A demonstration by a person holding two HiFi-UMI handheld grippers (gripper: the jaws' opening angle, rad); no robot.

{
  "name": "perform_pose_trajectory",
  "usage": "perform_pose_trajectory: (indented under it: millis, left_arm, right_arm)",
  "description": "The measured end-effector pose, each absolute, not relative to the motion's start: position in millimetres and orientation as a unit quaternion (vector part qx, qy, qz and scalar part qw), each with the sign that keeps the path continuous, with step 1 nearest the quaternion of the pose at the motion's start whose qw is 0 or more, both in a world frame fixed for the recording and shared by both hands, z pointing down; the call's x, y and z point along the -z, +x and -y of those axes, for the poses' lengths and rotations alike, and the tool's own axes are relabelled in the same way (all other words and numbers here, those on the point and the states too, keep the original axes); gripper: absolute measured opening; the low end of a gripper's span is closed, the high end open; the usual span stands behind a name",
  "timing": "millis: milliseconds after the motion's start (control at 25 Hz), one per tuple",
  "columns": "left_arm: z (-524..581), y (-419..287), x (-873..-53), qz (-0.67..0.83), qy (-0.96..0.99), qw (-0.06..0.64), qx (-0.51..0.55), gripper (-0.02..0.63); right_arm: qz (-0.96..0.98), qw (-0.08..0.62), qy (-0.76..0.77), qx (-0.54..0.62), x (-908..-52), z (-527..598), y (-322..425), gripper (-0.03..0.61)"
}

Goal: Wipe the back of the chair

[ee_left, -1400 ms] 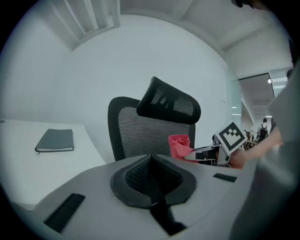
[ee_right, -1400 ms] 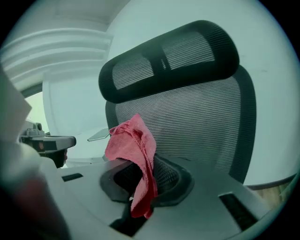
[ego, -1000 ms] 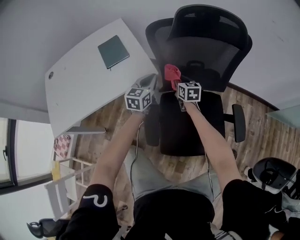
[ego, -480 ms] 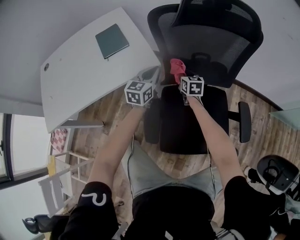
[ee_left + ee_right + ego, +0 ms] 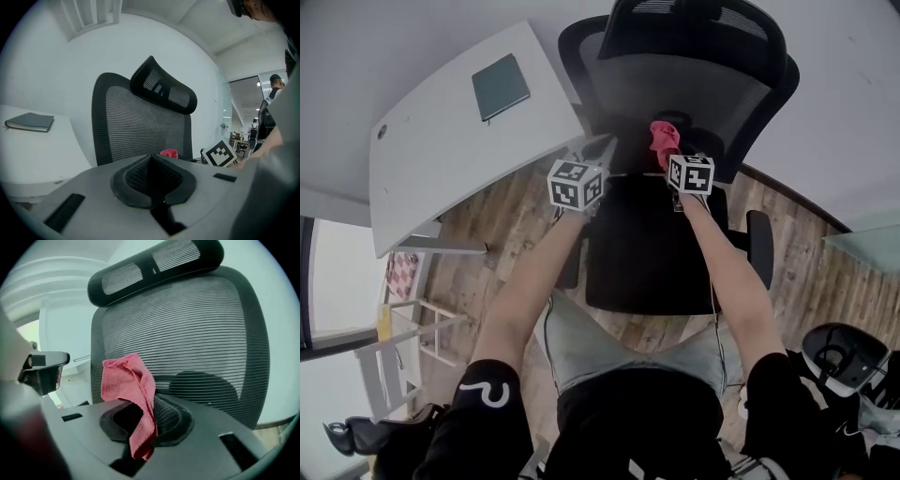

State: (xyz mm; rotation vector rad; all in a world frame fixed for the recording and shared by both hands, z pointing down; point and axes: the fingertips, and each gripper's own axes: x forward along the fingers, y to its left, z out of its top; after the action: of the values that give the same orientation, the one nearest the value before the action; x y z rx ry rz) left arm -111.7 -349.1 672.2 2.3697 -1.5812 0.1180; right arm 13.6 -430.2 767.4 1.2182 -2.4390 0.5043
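A black office chair stands in front of me, its mesh back (image 5: 675,84) upright under a headrest (image 5: 694,23). My right gripper (image 5: 669,156) is shut on a red cloth (image 5: 662,139) and holds it close to the lower part of the back. In the right gripper view the cloth (image 5: 129,380) sticks up from the jaws in front of the mesh (image 5: 197,333). My left gripper (image 5: 600,155) is shut with nothing in it, left of the chair near the desk corner. The left gripper view shows the mesh back (image 5: 140,122) and a bit of the cloth (image 5: 168,153).
A white desk (image 5: 431,150) with a dark green notebook (image 5: 500,86) stands left of the chair. The chair's armrest (image 5: 758,248) juts out at the right. A white rack (image 5: 403,328) is at lower left on the wooden floor. People stand far off (image 5: 274,93).
My right gripper has carried the red cloth up and closer to the chair's mesh back. The left gripper has stayed in much the same place beside it.
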Motion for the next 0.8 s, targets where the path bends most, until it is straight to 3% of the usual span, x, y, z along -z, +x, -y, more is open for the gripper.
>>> perform_pose_trajectory:
  millis: [560,800]
  left_arm:
    - [354.9,-7.8,-656.0,0.546,0.823,0.149,-0.052,0.025]
    - [346.2,11.3,-624.7,0.552,0.821,0.141,-0.029,0.025]
  right_arm:
    - [0.818,0.173,0.512,-0.196,-745.7,466.6,199.5,0.074]
    - [0.821,0.178,0.508,-0.193,-715.0,452.5,236.5,0.072]
